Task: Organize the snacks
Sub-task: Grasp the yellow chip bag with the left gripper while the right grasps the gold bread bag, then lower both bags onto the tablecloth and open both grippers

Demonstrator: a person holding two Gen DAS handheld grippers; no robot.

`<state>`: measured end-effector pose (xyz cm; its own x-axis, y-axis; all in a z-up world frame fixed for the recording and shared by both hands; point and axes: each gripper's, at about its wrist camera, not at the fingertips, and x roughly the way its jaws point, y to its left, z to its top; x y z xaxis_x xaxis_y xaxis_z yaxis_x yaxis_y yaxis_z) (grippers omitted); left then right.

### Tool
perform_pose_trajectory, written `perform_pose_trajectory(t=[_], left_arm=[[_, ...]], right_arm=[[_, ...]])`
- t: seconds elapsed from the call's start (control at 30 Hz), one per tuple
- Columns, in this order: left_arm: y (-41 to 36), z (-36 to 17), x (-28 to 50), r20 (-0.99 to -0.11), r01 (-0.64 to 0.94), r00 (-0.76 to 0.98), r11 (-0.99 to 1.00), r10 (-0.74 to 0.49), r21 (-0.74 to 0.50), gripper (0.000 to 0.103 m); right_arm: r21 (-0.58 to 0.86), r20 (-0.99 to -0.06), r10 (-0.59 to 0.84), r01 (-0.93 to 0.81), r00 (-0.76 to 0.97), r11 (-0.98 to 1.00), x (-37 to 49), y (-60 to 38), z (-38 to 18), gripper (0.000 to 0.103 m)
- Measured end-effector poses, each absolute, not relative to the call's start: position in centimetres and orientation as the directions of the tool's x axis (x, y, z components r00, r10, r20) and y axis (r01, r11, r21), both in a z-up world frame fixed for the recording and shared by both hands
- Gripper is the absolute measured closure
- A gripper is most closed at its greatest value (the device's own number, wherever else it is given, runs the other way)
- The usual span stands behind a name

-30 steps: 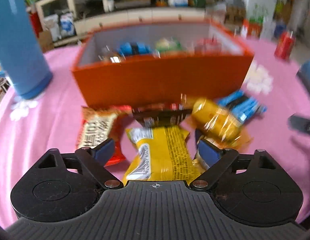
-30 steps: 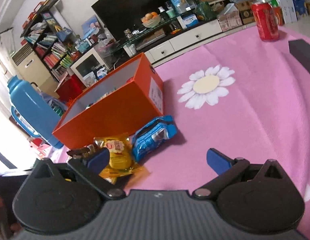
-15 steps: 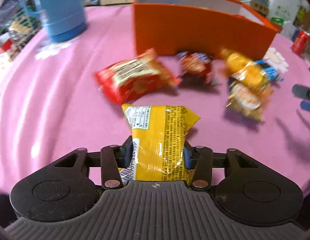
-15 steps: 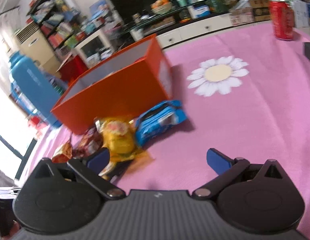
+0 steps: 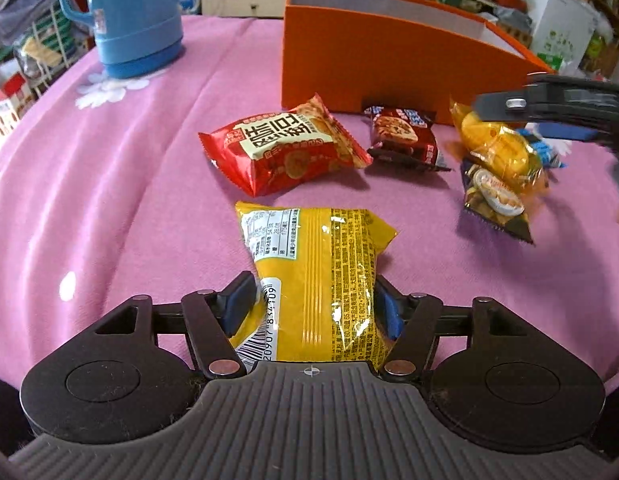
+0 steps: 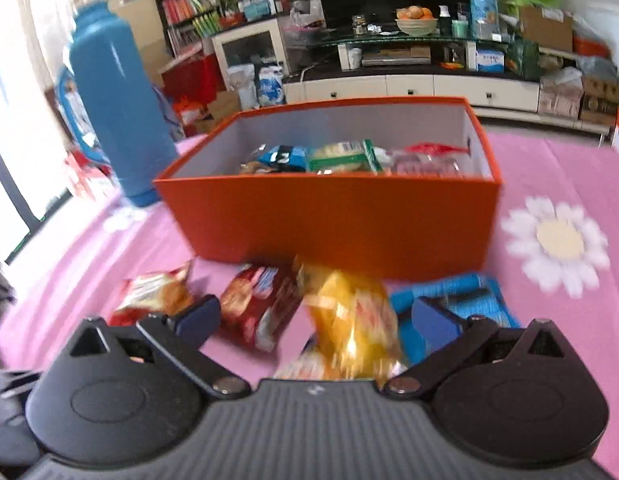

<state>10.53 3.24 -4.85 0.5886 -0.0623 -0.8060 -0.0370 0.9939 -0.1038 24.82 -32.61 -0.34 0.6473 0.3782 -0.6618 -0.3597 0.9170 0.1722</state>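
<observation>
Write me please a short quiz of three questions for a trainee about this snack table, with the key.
1. True or false: the orange box already holds some snacks.
2. What lies between the fingers of the left tongs? A) red packet B) yellow packet C) blue packet
3. What tall blue thing stands on the pink cloth left of the box?

Key:
1. True.
2. B, the yellow packet; the jaws are opening.
3. The blue flask.
</observation>
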Motion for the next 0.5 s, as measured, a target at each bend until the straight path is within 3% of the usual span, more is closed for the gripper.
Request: perform_pose_trajectory(t=[0.07,0.1,0.2,0.5], left_arm=[[3.9,-4.8,10.6,-0.801,-0.044,0.591,0.988,-0.095,-0.15,0.062],[4.2,-4.8,10.7,-0.799,-0.048,0.592,0.984,-0.108,-0.169,0.061],[5.1,-4.7,10.9,-0.791,-0.062,0.594,0.972,-0.145,-0.225,0.062],[4.5,-4.8,10.9,-0.792,-0.057,0.599,0.98,-0.118,-0.189,0.061]], right_arm=[[0.142,-0.703,0.345,-0.352,0.622,0.925,27.0,-31.8,-1.7,0.005],[0.141,-0.733,0.331,-0.343,0.595,0.929,27.8,-31.6,-2.7,0.031],[0.176,-0.747,0.339,-0.321,0.572,0.93,27.9,-32.1,-4.2,0.047],[0.136,-0.656,0.279,-0.253,0.702,0.958,19.3,-37.0,-0.1,0.046]])
